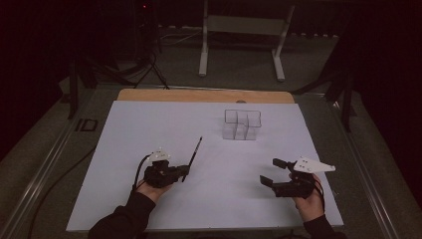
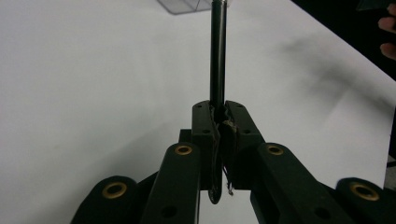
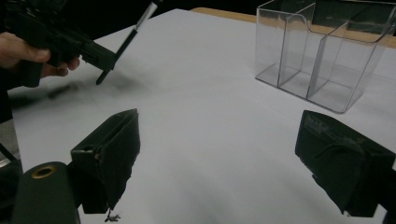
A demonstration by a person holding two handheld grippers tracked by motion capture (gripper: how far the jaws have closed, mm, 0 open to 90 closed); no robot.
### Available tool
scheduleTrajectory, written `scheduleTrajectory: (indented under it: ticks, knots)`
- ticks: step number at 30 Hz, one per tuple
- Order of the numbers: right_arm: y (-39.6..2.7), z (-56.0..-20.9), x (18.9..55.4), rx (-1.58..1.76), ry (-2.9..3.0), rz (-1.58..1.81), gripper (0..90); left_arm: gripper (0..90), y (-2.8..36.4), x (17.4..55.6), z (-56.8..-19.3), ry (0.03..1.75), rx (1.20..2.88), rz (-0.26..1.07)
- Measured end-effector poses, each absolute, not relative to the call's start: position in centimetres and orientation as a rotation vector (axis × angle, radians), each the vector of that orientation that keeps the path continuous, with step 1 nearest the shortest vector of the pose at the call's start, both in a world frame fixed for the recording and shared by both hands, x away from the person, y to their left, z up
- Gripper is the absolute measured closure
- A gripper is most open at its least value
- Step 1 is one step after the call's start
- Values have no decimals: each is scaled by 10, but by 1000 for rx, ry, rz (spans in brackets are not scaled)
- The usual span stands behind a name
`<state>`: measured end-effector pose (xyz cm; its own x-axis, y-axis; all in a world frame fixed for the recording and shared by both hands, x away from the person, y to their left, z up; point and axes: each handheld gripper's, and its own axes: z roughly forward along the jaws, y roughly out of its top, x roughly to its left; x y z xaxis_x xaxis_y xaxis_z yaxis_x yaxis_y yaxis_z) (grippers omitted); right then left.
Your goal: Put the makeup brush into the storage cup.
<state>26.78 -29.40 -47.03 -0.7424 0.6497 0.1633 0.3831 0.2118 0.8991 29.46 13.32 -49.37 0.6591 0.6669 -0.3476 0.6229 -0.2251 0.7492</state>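
in the lower left of the high view, the left gripper [image 1: 180, 172] sits in the person's left hand [image 1: 152, 189], whose dark sleeve comes in from the bottom edge. its jaws are pressed together on a thin black pen [image 1: 193, 158], pinching it near its lower end, and the pen slants up and to the right, lifted off the white sheet [image 1: 149, 129]. the left gripper view shows the same grip from behind: the two black jaws clamp the pen [image 2: 217, 56] at mid frame, its shaft running straight up to the top edge, with a short end hanging below the pads. at the lower right of the high view, the right gripper [image 1: 271, 172] is held in the right hand [image 1: 311, 204], its jaws spread wide with nothing between them, pointing left across the sheet. beyond both, right of centre in the upper half, stands a clear plastic organiser [image 1: 242, 124] with several compartments, upright and well apart from the pen. behind the sheet a strip of wooden tabletop [image 1: 199, 95] shows.
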Motion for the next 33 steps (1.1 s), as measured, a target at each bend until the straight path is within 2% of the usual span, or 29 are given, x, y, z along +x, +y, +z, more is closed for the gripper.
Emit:
scheduleTrajectory:
  ticks: [10, 23, 33]
  knots:
    - [-294, -460, 264, 991, 2184, 1515, 124, 850, 127, 289, -490, 946, 1967, 168]
    - [-273, -427, 253, 961, 2193, 1357, 106, 850, 130, 290, -490, 961, 1950, 175]
    - [-254, -392, 250, 909, 2154, 1382, 106, 849, 130, 289, -489, 946, 1937, 175]
